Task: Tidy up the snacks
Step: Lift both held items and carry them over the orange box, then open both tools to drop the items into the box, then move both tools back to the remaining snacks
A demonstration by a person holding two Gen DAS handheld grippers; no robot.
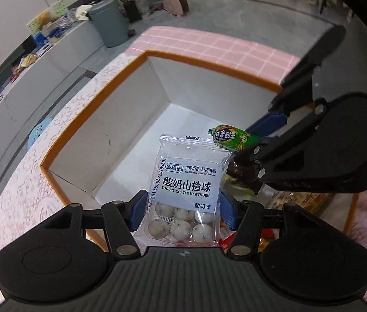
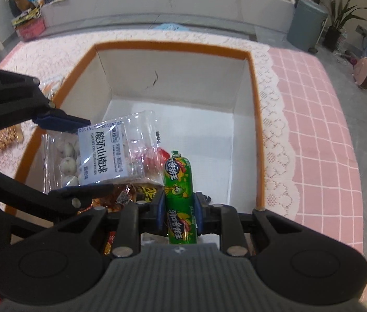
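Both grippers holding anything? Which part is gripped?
Yes. Left gripper pinches the clear yogurt hawthorn bag at its lower end, across the balls. Right gripper clamps the green sausage stick around its middle, over the orange-rimmed box.

Light: was even, bright, indoor daylight.
Glare: sat on the clear snack bag (image 2: 110, 153).
Blur: softened far room at 12 o'clock.
Distortion: bent edges strongly, corners vignetted black.

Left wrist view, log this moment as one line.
left tool: shut on clear hawthorn-ball packet | right tool: shut on green sausage stick | both above orange-rimmed white box
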